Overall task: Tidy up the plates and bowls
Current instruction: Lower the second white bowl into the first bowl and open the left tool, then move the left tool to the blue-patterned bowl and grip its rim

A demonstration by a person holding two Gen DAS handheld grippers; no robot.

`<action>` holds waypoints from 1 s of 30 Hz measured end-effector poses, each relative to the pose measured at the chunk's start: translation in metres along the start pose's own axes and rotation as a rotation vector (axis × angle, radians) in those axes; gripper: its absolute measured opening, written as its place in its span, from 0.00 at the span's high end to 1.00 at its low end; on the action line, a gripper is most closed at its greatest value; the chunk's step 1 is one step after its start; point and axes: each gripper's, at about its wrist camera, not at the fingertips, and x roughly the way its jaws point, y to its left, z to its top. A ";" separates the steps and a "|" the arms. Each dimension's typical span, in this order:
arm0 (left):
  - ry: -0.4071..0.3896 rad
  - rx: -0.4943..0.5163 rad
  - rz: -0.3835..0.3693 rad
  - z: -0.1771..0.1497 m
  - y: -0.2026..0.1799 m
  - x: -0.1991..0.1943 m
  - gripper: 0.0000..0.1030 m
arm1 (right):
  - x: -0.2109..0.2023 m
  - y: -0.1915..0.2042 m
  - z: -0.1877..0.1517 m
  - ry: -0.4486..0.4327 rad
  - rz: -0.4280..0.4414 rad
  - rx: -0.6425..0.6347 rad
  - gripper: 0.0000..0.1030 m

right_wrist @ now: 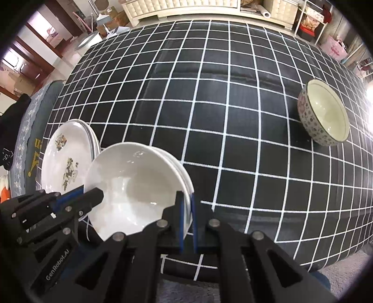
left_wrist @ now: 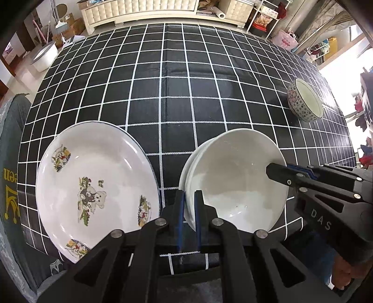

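Observation:
A stack of plain white bowls [left_wrist: 235, 177] is gripped from both sides near the table's front edge. My left gripper [left_wrist: 190, 209] is shut on the stack's left rim. My right gripper [right_wrist: 186, 209] is shut on its right rim; it also shows in the left wrist view [left_wrist: 279, 173]. The stack shows in the right wrist view [right_wrist: 137, 186] too, with the left gripper [right_wrist: 93, 195] at its left rim. A stack of cartoon-print plates [left_wrist: 95, 186] [right_wrist: 67, 160] lies to the left. A floral bowl [left_wrist: 305, 100] [right_wrist: 324, 111] stands far right.
The table wears a black cloth with a white grid [left_wrist: 177, 93]. A grey cushioned chair [left_wrist: 11, 163] is at the table's left. Cream furniture [left_wrist: 139, 11], shelves [left_wrist: 265, 18] and a pink bag [left_wrist: 285, 40] stand beyond the far edge.

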 end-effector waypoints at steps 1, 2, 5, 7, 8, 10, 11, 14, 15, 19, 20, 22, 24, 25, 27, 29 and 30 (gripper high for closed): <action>0.002 0.000 0.002 0.000 0.000 0.000 0.93 | -0.001 0.001 0.000 -0.007 -0.002 -0.001 0.92; 0.000 0.000 0.005 0.000 0.000 0.000 0.93 | -0.002 0.001 0.001 -0.012 -0.005 -0.001 0.92; -0.008 -0.001 -0.008 0.000 0.001 -0.004 0.93 | -0.007 0.004 0.002 -0.032 -0.027 -0.023 0.92; -0.020 0.001 -0.008 0.000 0.001 -0.010 0.93 | -0.011 0.007 0.003 -0.047 -0.046 -0.038 0.90; -0.028 0.002 -0.008 0.000 0.000 -0.013 0.91 | -0.013 0.007 0.003 -0.059 -0.055 -0.043 0.87; -0.042 0.006 -0.014 0.000 -0.002 -0.020 0.87 | -0.020 0.006 0.003 -0.086 -0.061 -0.043 0.77; -0.049 0.007 -0.018 -0.001 -0.002 -0.024 0.82 | -0.025 0.005 0.003 -0.099 -0.059 -0.043 0.65; -0.080 0.016 -0.017 0.001 -0.009 -0.039 0.68 | -0.043 -0.004 0.004 -0.145 -0.057 -0.034 0.50; -0.092 0.025 -0.018 0.002 -0.013 -0.045 0.64 | -0.051 -0.010 0.005 -0.168 -0.060 -0.019 0.49; -0.156 0.061 -0.020 0.008 -0.030 -0.070 0.54 | -0.079 -0.029 0.008 -0.212 -0.062 0.001 0.41; -0.173 0.070 -0.026 0.010 -0.036 -0.078 0.50 | -0.087 -0.034 0.009 -0.227 -0.069 -0.006 0.40; -0.206 0.088 -0.039 0.015 -0.047 -0.091 0.46 | -0.102 -0.044 0.008 -0.260 -0.088 -0.017 0.37; -0.233 0.103 -0.041 0.021 -0.058 -0.100 0.45 | -0.115 -0.054 0.009 -0.284 -0.108 -0.021 0.36; -0.241 0.109 -0.039 0.024 -0.061 -0.103 0.45 | -0.119 -0.059 0.009 -0.291 -0.117 -0.021 0.36; -0.253 0.124 -0.038 0.031 -0.071 -0.108 0.45 | -0.131 -0.071 0.009 -0.305 -0.134 -0.022 0.36; -0.259 0.140 -0.044 0.041 -0.085 -0.111 0.45 | -0.136 -0.082 0.010 -0.304 -0.136 -0.017 0.36; -0.258 0.147 -0.046 0.045 -0.091 -0.111 0.45 | -0.139 -0.088 0.011 -0.303 -0.141 -0.013 0.36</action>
